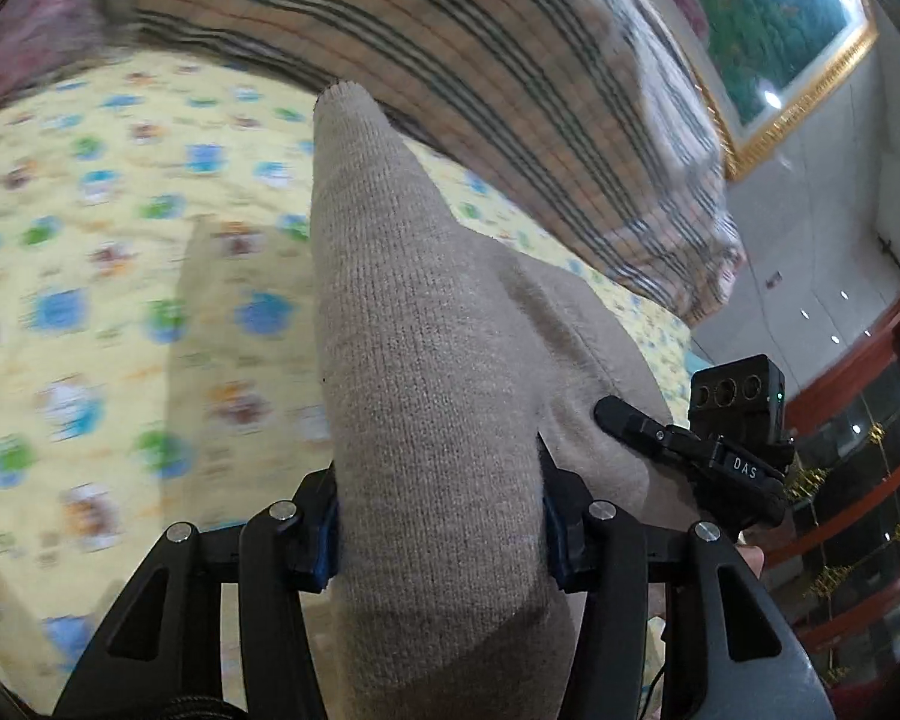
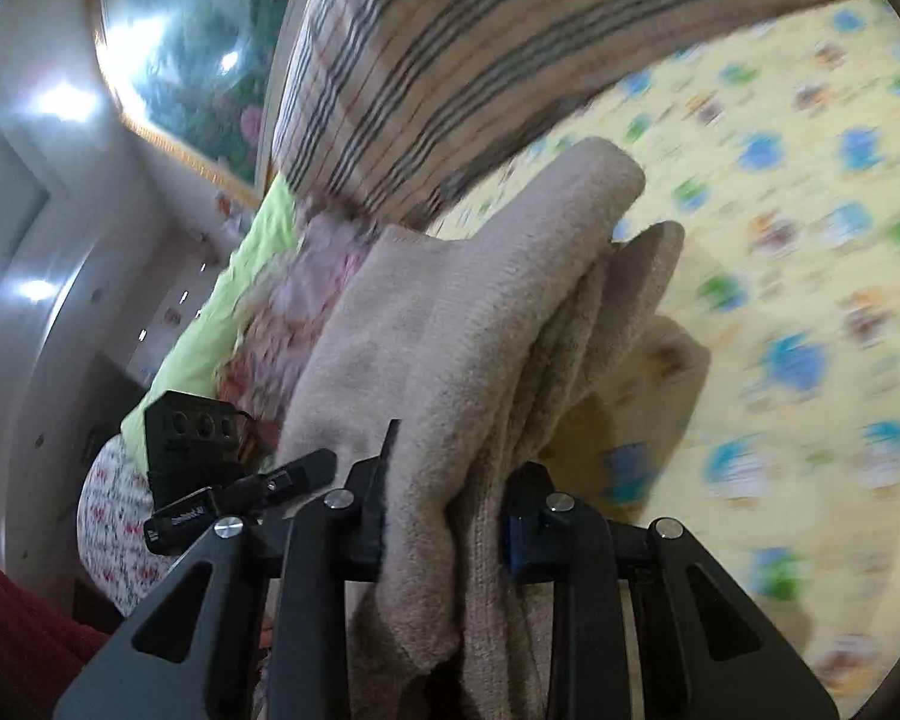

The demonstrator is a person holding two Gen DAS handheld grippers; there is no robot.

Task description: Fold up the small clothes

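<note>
My left tool and right tool both clench the bunched beige knitted garment, lifted above the open yellow cartoon-print bedsheet.

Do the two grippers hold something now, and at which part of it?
Both grip one beige knit garment: the left gripper pinches a bunched fold, the right gripper bunched layers. Which part of the garment cannot be told.

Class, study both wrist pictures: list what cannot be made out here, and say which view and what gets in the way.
- Left wrist view: the beige knit garment covers the left gripper's pads; its full shape is cut off below.
- Left wrist view: motion blur smears the yellow sheet's prints.
- Right wrist view: the garment's bunched folds hide the right gripper's pads.
- Right wrist view: glare washes out the framed picture.
</note>
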